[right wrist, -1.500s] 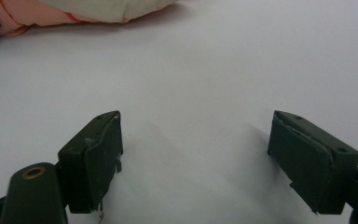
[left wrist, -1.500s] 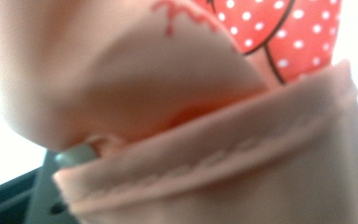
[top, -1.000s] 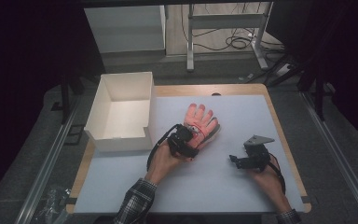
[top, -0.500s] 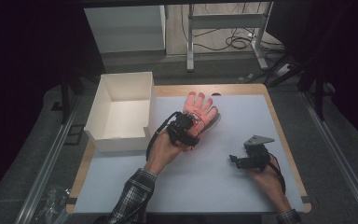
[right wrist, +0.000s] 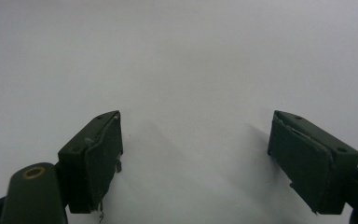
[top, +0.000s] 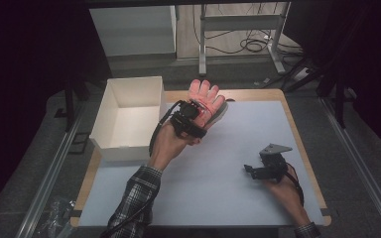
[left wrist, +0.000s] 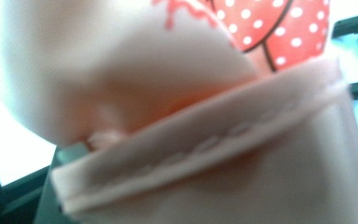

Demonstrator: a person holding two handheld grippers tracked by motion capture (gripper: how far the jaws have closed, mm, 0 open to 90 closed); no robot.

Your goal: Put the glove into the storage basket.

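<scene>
While the left tongs (top: 194, 113) clamp the cuff of a pink glove (top: 206, 96), the glove hangs lifted above the bench (top: 238, 148), near its far edge and just right of a white box (top: 129, 116). In the high view the glove's fingers point away from the person, spread out, with a red patterned patch across the palm. In the left gripper view the glove (left wrist: 205, 140) sits very close to the lens: a pale stitched hem runs slantwise across the picture, and red fabric with white dots shows at the top right. The jaws are nearly closed, pinching the cloth.

The right tongs (top: 252, 170) rest low over the bench's pale sheet near the right front, well apart from the glove. In the right gripper view the right tongs (right wrist: 193, 163) stand wide open, with nothing between the two black jaws except bare pale surface. The box is open at the top and sits at the bench's left far corner.
</scene>
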